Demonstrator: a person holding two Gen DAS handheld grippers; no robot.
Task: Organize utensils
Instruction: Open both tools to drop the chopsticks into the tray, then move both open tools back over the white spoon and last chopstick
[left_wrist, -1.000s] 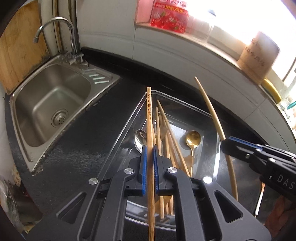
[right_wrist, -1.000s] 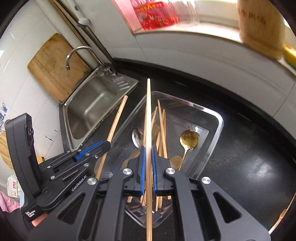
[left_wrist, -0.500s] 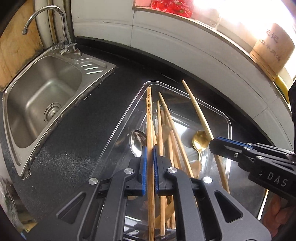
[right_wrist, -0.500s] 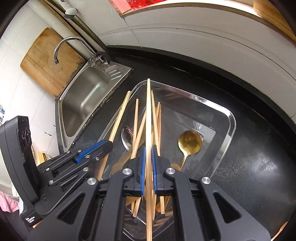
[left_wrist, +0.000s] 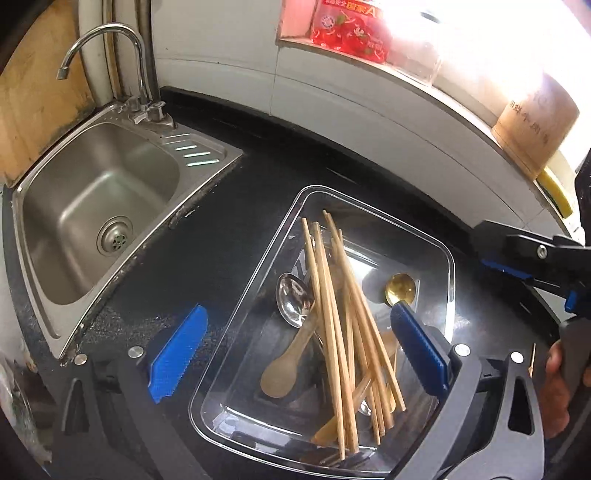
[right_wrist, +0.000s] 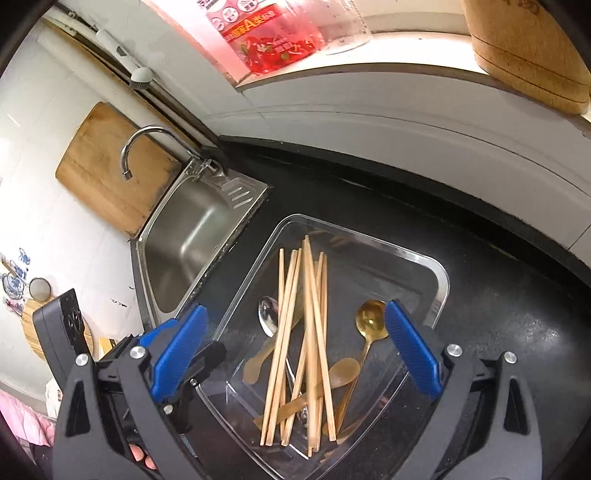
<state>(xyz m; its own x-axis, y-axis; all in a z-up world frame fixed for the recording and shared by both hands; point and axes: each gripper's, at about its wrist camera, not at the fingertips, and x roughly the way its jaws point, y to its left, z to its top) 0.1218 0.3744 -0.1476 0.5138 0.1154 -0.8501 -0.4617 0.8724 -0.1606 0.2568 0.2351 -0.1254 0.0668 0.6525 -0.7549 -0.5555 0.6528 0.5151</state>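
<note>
A clear plastic tray (left_wrist: 258, 266) (right_wrist: 439, 280) sits on the black counter. In it lie several wooden chopsticks (left_wrist: 328, 314) (right_wrist: 310, 314), a silver spoon (left_wrist: 293, 299) (right_wrist: 269, 314), a gold spoon (left_wrist: 400, 288) (right_wrist: 371, 319) and a wooden spoon (left_wrist: 284, 369) (right_wrist: 343, 371). My left gripper (left_wrist: 299, 354) hovers over the tray's near end, its jaws opening wide with nothing between the pads. My right gripper (right_wrist: 297, 354) hangs over the same tray, jaws likewise opening and holding nothing. It also shows at the right edge of the left wrist view (left_wrist: 535, 286).
A steel sink (left_wrist: 207, 155) with a faucet (left_wrist: 107, 37) lies left of the tray. A wooden cutting board (right_wrist: 107, 166) leans on the wall behind it. The window sill holds a red packet (left_wrist: 347, 29) and a wooden container (left_wrist: 535, 129). A hand (left_wrist: 557, 369) is at the right edge.
Both grippers were each shut on a chopstick; now both jaws stand wide apart and those chopsticks lie in the tray with the others.
</note>
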